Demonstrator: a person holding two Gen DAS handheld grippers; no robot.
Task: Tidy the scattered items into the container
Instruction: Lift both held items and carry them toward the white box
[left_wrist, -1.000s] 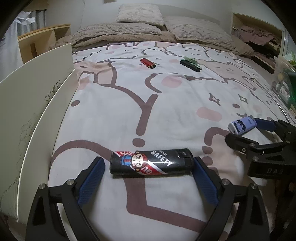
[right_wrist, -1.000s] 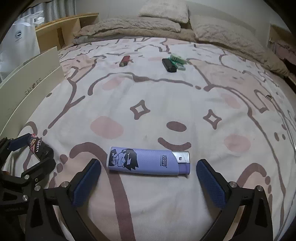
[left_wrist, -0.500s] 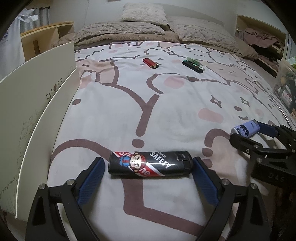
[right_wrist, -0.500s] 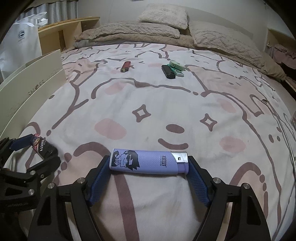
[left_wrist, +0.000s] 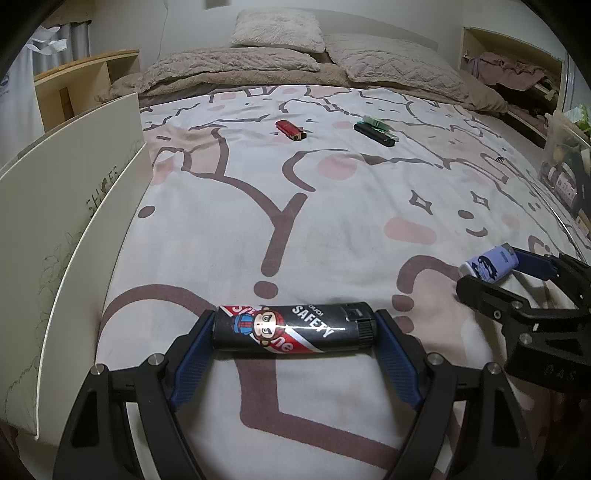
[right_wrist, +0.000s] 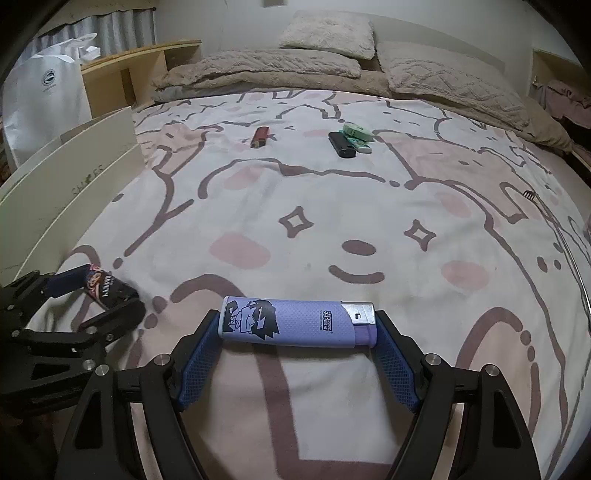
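Note:
A black lighter (left_wrist: 293, 330) with a cartoon sticker lies crosswise on the bed sheet. My left gripper (left_wrist: 294, 319) is closing on it, and its blue pads touch both ends. A purple lighter (right_wrist: 295, 326) lies crosswise too, with my right gripper (right_wrist: 297, 321) shut on its ends. Each gripper shows in the other's view: the right gripper (left_wrist: 498, 273) with the purple lighter (left_wrist: 489, 264), and the left gripper (right_wrist: 92, 291) with the black lighter (right_wrist: 107, 290). Further up the bed lie a red lighter (left_wrist: 290, 129), another black lighter (left_wrist: 371, 133) and a green lighter (left_wrist: 376, 123). A white shoe box (left_wrist: 55, 221) stands at the left.
Beige pillows (left_wrist: 277, 35) and a folded blanket lie at the head of the bed. A wooden shelf (right_wrist: 140, 70) and a white bag (right_wrist: 44, 103) stand beyond the box on the left. A clear plastic bin (left_wrist: 565, 147) sits off the bed's right edge.
Both grippers' jaws have narrowed from wide apart until the pads meet the lighters' ends. Neither lighter has left the sheet.

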